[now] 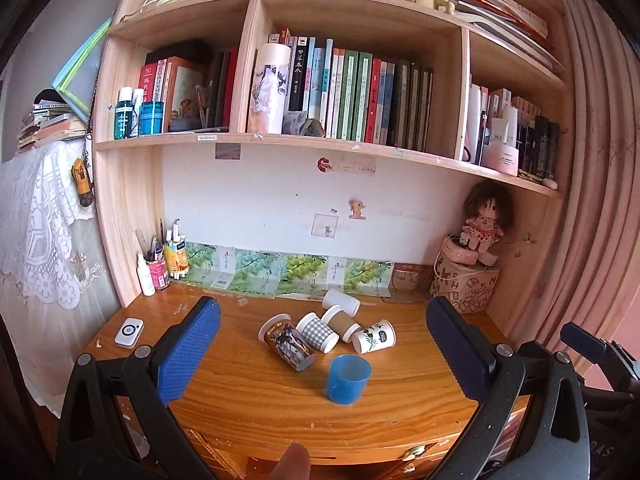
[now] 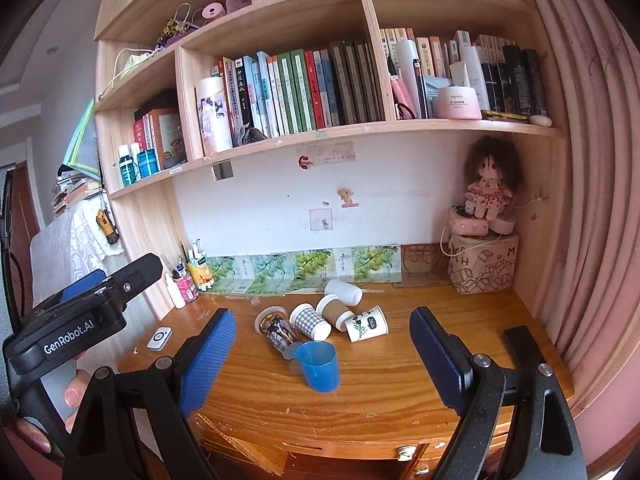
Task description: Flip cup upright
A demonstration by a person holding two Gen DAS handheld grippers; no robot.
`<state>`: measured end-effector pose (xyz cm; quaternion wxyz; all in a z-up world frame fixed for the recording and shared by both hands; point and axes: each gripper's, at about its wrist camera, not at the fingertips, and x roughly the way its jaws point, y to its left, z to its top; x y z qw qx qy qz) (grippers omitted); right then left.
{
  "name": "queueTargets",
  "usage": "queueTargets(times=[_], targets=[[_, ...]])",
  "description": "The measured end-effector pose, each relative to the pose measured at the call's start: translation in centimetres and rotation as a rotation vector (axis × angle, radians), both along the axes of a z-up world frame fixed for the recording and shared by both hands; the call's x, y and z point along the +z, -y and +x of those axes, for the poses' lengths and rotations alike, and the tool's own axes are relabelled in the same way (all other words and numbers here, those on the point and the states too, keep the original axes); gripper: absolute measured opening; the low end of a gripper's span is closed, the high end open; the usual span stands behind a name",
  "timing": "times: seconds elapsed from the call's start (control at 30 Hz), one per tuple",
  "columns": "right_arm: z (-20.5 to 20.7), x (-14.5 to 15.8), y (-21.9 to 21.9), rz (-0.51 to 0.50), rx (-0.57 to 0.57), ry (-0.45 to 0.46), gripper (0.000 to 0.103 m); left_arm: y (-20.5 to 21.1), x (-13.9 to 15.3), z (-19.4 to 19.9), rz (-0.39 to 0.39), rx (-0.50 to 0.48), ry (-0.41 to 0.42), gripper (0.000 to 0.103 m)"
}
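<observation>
Translucent blue plastic cup [image 1: 347, 378], tapered and smooth, upright on the glossy orange-grained wooden desk [image 1: 256, 408], mouth up, near the front of the cluster. Just behind it, five paper cups on their sides: dark printed cup [image 1: 287, 340], grey gingham cup [image 1: 318, 331], brown kraft cup [image 1: 341, 323], white leaf-printed cup [image 1: 374, 336], plain white cup [image 1: 341, 302]. Left gripper [image 1: 322, 354] held above the desk, textured blue pads [image 1: 188, 354] spread wide, nothing between. Right gripper [image 2: 328, 364] likewise agape, empty.
</observation>
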<state>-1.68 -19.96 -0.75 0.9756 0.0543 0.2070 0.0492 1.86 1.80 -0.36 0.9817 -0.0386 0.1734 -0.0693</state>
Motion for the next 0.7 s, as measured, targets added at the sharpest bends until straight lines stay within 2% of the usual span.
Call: queueTargets(times=[0.23,0.7], targets=[[-0.5,0.6,0.3,0.009,-0.011,0.069,0.089,0.0,0.0,-0.1,0.008,0.015,0.017,0.103],[0.0,1.1,-0.4,-0.024,-0.018,0.085,0.089,-0.1,-0.1,0.9,0.010,0.021,0.003,0.103]])
